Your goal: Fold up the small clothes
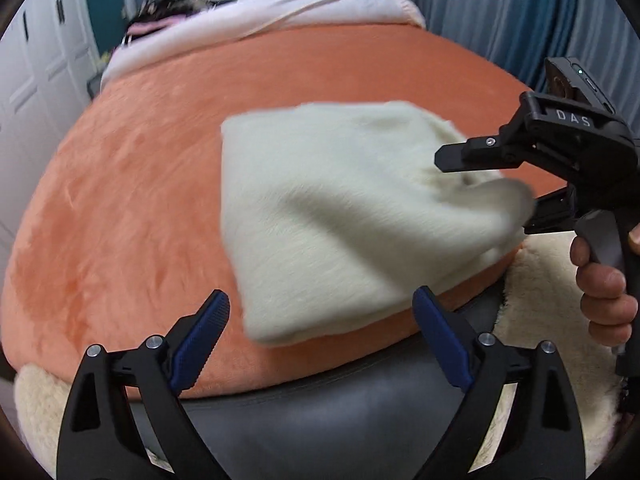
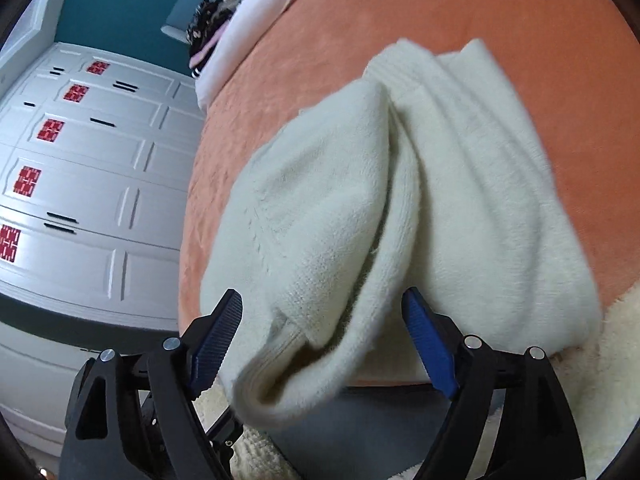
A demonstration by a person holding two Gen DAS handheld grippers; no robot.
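Cream fleece garment (image 1: 340, 216) lies mid-frame in the left wrist view, folded over on an orange blanket (image 1: 140, 200) that covers the bed; its lower edge hangs near the blanket's front border. Left gripper (image 1: 320, 336) at bottom centre, jaws spread wide, blue pads (image 1: 200, 344) clear of the cloth, nothing held. Garment's lower corner sits between the two fingers in the picture but apart from both pads.

Right gripper (image 1: 488, 192) enters from the right edge of that view, person's hand (image 1: 604, 280) on its handle at lower right. Upper finger is above the garment's right end, lower finger partly hidden behind a fold.

Right wrist view: right gripper (image 2: 324, 348) jaws wide apart, a thick rolled fold of the garment (image 2: 360, 200) bulging between them at bottom centre. Whether either pad (image 2: 218, 336) touches the cloth, cannot tell; no clamping visible. Garment runs up to the upper right over the blanket (image 2: 480, 8).

White bedding (image 1: 260, 20) bunched at top of left view. White cabinet doors (image 2: 80, 160) with red stickers fill the left of right view. Cream fuzzy rug (image 1: 552, 288) at lower right, dark grey surface (image 1: 320, 420) below the blanket edge
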